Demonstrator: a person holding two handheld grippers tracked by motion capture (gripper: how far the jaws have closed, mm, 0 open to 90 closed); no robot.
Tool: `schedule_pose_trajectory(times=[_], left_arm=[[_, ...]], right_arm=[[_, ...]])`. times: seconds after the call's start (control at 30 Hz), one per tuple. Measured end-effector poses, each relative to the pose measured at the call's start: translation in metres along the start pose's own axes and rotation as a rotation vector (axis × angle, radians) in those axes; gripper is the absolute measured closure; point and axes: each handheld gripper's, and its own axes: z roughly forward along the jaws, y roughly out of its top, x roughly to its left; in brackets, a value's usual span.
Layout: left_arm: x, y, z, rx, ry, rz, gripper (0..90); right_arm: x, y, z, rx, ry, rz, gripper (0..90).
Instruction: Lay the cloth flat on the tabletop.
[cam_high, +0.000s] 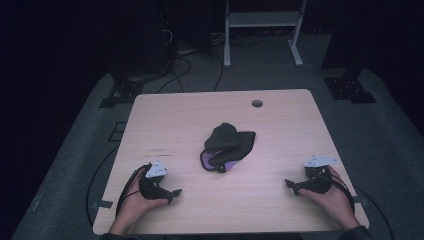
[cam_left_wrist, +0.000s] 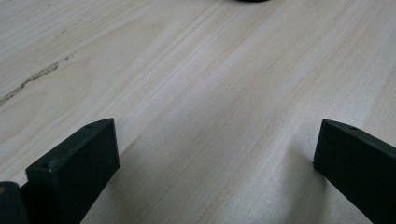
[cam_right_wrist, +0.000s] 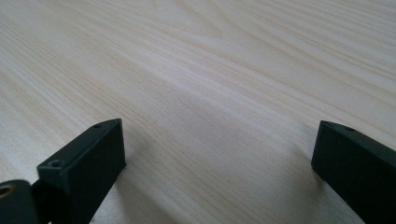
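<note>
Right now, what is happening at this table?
A person sits at a wooden table with a gripper in each hand. The left gripper and the right gripper both rest low on the table near its front edge, jaws open and pointing inward, with nothing between them. A crumpled dark cloth with a purple lining lies in the middle of the table, apart from both grippers. Nobody touches it yet.

A crumpled cloth (cam_high: 227, 146) is laid on the desk (cam_high: 280, 125), near its middle. The left tongs (cam_high: 174, 195) are placed near the front left corner, the right tongs (cam_high: 290, 186) near the front right corner, both well apart from the cloth. A round hole (cam_high: 257, 103) is found close to the far edge, behind the cloth.
</note>
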Motion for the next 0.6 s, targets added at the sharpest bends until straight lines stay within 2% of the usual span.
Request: schedule_pose_trajectory(times=[0.23, 0.27, 0.37, 0.4, 0.43, 0.47, 0.53, 0.6], left_arm=[[0.0009, -0.0015, -0.0024, -0.010, 0.022, -0.019, 2.0], [0.0017, -0.0025, -0.0041, -0.023, 0.036, -0.032, 6.9], [0.0032, -0.0025, -0.0058, -0.031, 0.042, -0.040, 16.9], [0.0045, -0.0014, -0.0087, -0.031, 0.032, -0.059, 22.0], [0.0045, -0.0014, -0.0087, -0.031, 0.032, -0.059, 26.1], [0.0060, 0.0002, -0.0099, -0.050, 0.001, -0.090, 28.4], [0.0064, 0.0032, -0.0097, -0.068, -0.003, -0.090, 30.9], [0.0064, 0.0074, -0.0093, -0.076, 0.001, -0.073, 32.1]], right_arm=[[-0.0002, -0.0001, -0.0001, 0.000, 0.002, -0.002, 1.8], [-0.0003, -0.0001, -0.0001, 0.000, 0.002, -0.003, 1.8], [-0.0004, -0.0002, -0.0003, 0.001, 0.004, -0.005, 1.8], [-0.0004, -0.0001, -0.0001, 0.000, 0.003, -0.004, 1.8], [-0.0004, -0.0001, -0.0001, 0.000, 0.003, -0.004, 1.8], [-0.0004, -0.0001, -0.0002, 0.000, 0.003, -0.004, 1.8], [-0.0005, -0.0003, -0.0003, 0.001, 0.003, -0.004, 1.8], [-0.0006, -0.0002, -0.0003, 0.000, 0.003, -0.004, 1.8]])
